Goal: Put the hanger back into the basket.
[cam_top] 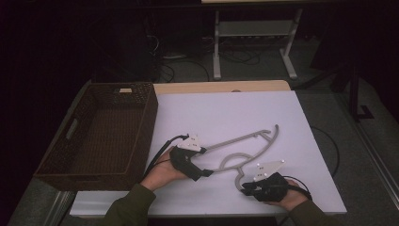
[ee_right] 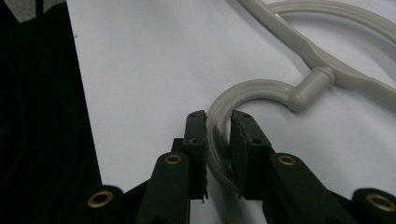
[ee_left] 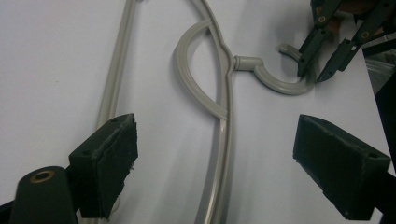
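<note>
A grey plastic hanger point(cam_top: 254, 136) lies flat on the white table point(cam_top: 226, 108). My left gripper point(cam_top: 207, 164) stands open over its lower arm. In the left gripper view point(ee_left: 219, 135) the arm and neck loop of the hanger point(ee_left: 224, 93) run up between the wide-apart pads without touching them. My right gripper point(cam_top: 244, 186) is at the front right, shut on the hanger's hook point(ee_right: 261, 88). In the right gripper view point(ee_right: 218, 123) both pads press on the curved end of the hook. The right gripper point(ee_left: 310, 77) also shows far off in the left gripper view, on the hook's bend.
A dark woven basket point(cam_top: 150, 122), with nothing in it, stands at the table's left side beside the hanger. The white surface extends behind and to the right of the hanger. The table's front edge is close under both hands.
</note>
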Motion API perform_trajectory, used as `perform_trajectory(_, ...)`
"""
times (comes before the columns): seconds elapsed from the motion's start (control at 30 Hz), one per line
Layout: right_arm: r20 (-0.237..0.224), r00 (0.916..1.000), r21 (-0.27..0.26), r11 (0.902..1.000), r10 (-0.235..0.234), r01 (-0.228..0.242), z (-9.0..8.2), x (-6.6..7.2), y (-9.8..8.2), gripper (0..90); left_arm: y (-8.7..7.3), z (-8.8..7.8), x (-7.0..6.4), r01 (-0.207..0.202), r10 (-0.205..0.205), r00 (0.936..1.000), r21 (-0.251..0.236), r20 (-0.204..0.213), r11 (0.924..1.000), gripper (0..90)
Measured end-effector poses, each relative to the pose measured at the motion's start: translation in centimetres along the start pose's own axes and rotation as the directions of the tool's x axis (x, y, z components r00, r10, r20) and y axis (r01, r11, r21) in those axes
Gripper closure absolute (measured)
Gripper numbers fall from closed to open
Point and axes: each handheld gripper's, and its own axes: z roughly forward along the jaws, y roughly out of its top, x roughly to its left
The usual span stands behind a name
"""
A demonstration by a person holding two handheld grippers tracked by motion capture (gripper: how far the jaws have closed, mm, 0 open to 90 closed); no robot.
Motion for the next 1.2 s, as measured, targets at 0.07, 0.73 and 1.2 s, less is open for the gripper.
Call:
perform_trajectory(0.07,0.003,0.9999,0.003,0.9999,-0.012,0.012,0.0,-0.1,0.0,76.9,0.0,-0.1,0.1,-0.012,0.012,0.9999,0.01,-0.002,0.9999,13.7)
perform_trajectory(0.73,-0.07,0.9971,-0.033,0.999,0.028,-0.03,-0.4,-0.8,0.7,79.5,-0.2,0.1,-0.2,-0.012,0.012,0.9998,0.017,0.016,0.9998,13.7)
perform_trajectory(1.2,-0.076,0.9968,-0.058,0.9979,0.022,-0.027,-1.1,-0.8,1.3,79.4,-0.1,2.2,-0.4,-0.05,0.048,0.9985,0.105,0.028,0.9932,31.7)
